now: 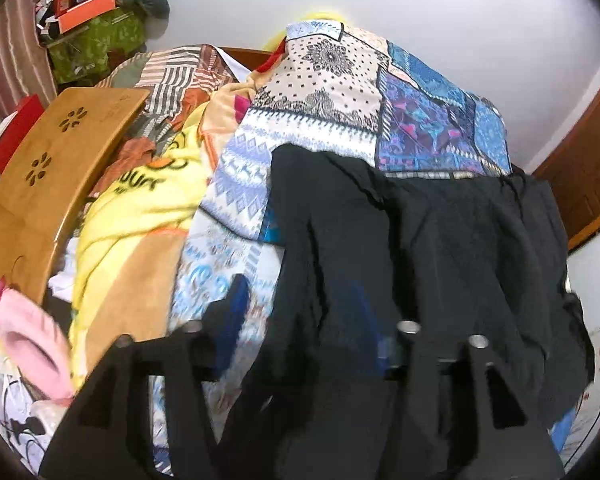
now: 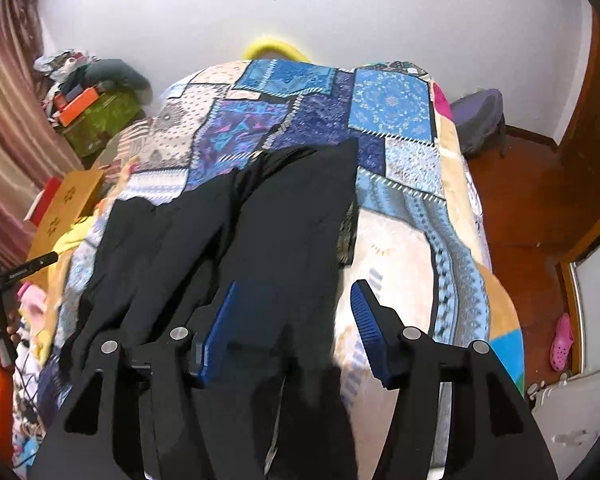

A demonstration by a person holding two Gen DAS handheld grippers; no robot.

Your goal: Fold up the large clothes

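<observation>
A pair of black fabric trousers [image 2: 260, 216] lies lengthwise on the blue patchwork bedspread [image 2: 384, 120]. The right gripper [image 2: 296, 320] hangs spread wide above the trousers' near end, grasping nothing. The left gripper [image 1: 308, 320] also sits at the near end with black cloth draped between its fingers, though whether it pinches the cloth I cannot tell.

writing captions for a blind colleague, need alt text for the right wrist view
The open right tongs, with blue pads, hover over the near end of black trousers laid lengthwise on a bed under a blue patchwork quilt. A white wall lies beyond and a wooden floor to the right.
</observation>
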